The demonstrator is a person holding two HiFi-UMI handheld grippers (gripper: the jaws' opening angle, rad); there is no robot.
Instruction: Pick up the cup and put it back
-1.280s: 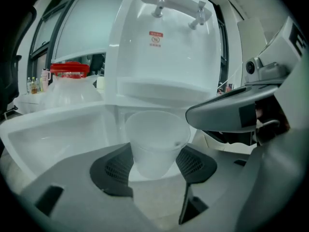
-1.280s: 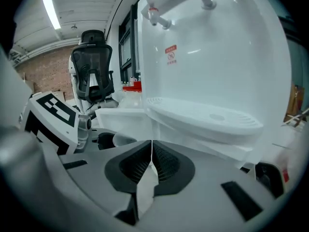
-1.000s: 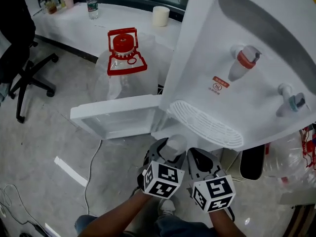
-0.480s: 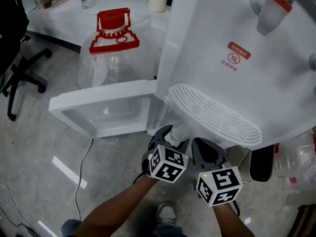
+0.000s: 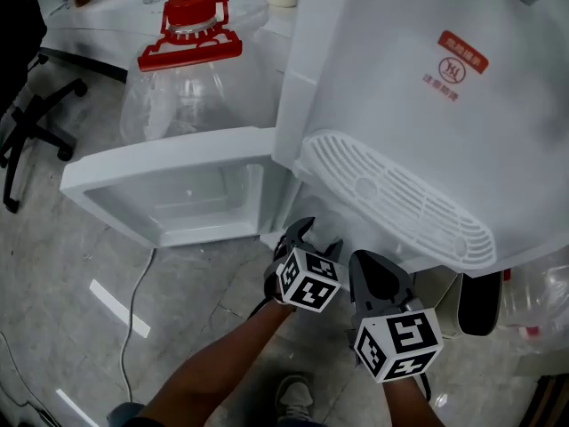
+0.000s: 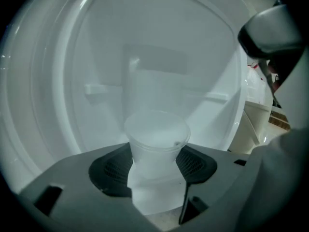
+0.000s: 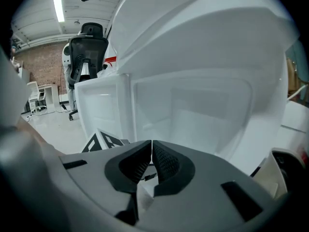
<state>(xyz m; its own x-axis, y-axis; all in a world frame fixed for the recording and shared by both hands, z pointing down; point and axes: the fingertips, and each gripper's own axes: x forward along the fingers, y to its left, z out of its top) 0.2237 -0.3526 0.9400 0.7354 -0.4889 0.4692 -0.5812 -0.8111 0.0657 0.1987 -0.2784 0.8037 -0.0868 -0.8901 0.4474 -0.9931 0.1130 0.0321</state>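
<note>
Grey floor (image 5: 80, 327) lay beneath your arms. Your left gripper (image 5: 316, 241) clamped wide on the plastic cup (image 6: 155, 141), upright at lower centre, apparently to set it inside the open dispenser cabinet (image 6: 154, 71) beyond. Your right gripper (image 7: 151, 166) was closed, empty, idle alongside.

Item: cup (image 6: 157, 146). One small cup of translucent white plastic, tapered, wider at the rim than lower down. No damage visible; contents cannot be made out. Pose: upright, open mouth on top. Position: centred between the two jaws of the left gripper (image 6: 154, 168), with a dark ribbed pad pressed on its wall at each side. The rim stands clear above the pads, and the lower body runs down between them.
</note>
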